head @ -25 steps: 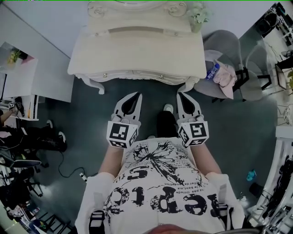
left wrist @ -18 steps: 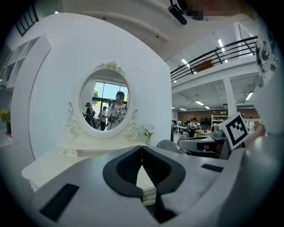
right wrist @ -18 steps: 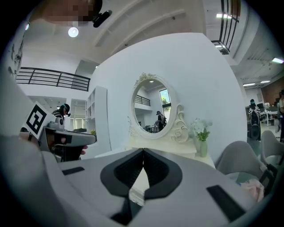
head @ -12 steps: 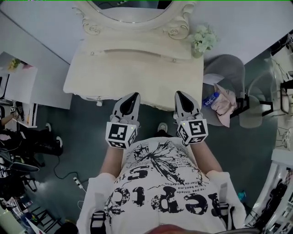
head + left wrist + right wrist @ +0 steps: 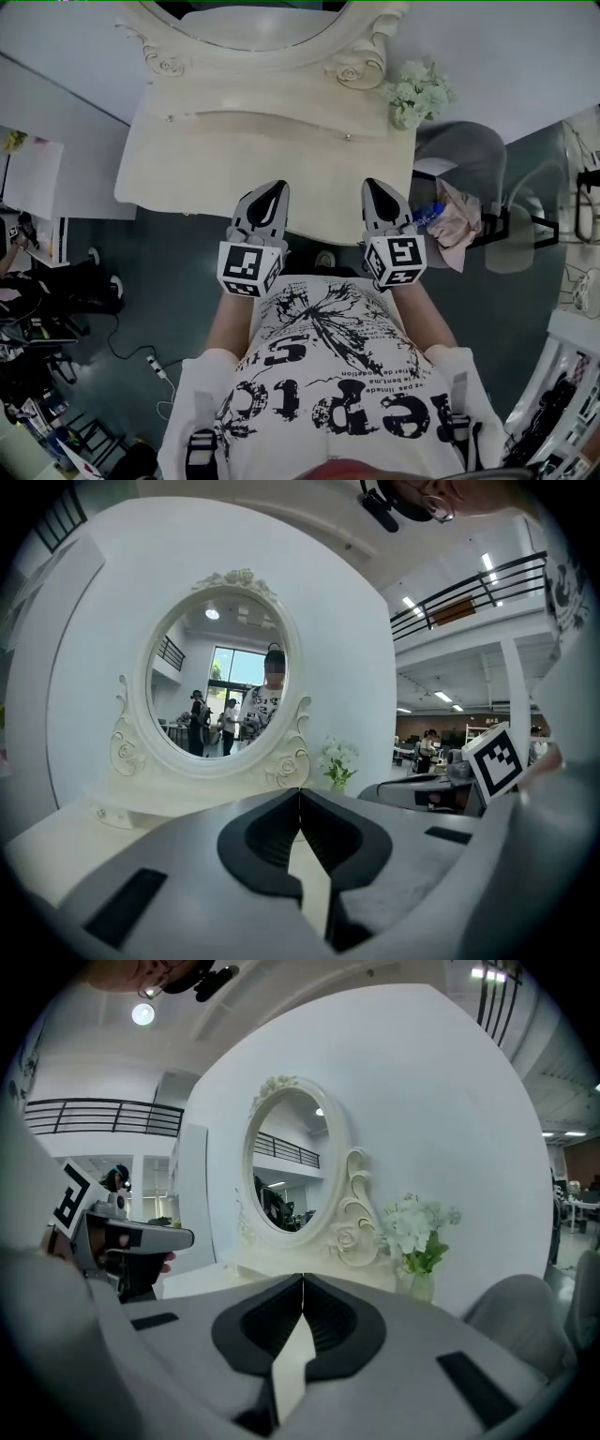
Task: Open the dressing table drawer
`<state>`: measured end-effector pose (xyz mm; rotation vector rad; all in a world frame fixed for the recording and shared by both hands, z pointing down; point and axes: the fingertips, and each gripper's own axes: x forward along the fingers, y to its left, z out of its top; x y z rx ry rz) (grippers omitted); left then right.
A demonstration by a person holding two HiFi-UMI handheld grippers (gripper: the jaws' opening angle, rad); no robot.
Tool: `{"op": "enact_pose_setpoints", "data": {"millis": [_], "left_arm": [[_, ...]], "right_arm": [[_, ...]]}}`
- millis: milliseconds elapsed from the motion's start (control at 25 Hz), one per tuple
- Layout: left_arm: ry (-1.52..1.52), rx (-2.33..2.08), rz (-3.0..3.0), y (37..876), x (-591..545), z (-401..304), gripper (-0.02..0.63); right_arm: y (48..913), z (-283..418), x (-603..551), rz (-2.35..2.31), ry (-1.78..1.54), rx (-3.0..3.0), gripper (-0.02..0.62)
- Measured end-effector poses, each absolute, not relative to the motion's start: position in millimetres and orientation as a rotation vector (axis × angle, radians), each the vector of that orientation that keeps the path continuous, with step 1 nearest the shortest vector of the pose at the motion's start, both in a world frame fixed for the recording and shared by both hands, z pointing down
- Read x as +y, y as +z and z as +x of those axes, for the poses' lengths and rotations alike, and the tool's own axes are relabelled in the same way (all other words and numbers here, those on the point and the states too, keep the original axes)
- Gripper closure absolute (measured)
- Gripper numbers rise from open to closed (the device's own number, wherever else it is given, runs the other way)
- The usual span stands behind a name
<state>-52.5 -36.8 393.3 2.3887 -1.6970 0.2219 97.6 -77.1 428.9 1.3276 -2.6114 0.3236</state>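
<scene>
While both claws sit closed and empty, left gripper (image 5: 277, 186) and right gripper (image 5: 371, 184) overhang the front edge of the dressing table (image 5: 234, 159). Its drawer hides beneath at six o'clock, likely running nine-to-three, neither gripper nearer.

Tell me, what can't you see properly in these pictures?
- Drawer front: in the head view it is hidden under the table top's edge. In the gripper views, the left gripper and right gripper block it.
- Mirror: in the head view, the picture's edge cuts off its top.
- Bottle label: in the head view it is too small to read.
- People in the mirror: in the left gripper view they are tiny and blurred.
</scene>
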Motion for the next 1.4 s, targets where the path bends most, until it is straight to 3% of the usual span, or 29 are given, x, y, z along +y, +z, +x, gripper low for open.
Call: {"op": "enact_pose_setpoints", "data": {"millis": [480, 920, 960, 1040, 1400], "left_arm": [[0.273, -1.479, 2.495, 412, -133, -70, 0.588], [0.326, -1.351, 2.461, 462, -163, -88, 0.587], [0.335, -1.344, 2.452, 468, -163, -89, 0.587], [0.354, -1.33, 2.436, 477, -164, -91, 0.588], [0.375, -1.305, 2.421, 494, -170, -97, 0.588]], "right_arm": [[468, 83, -148, 1.455, 0.415, -2.449, 0.577], [562, 67, -185, 1.433, 0.528, -2.267, 0.574], [573, 66, -188, 1.413, 0.557, -2.246, 0.566], [593, 62, -193, 1.369, 0.606, -2.215, 0.454], [623, 62, -226, 1.455, 0.584, -2.066, 0.454]]}}
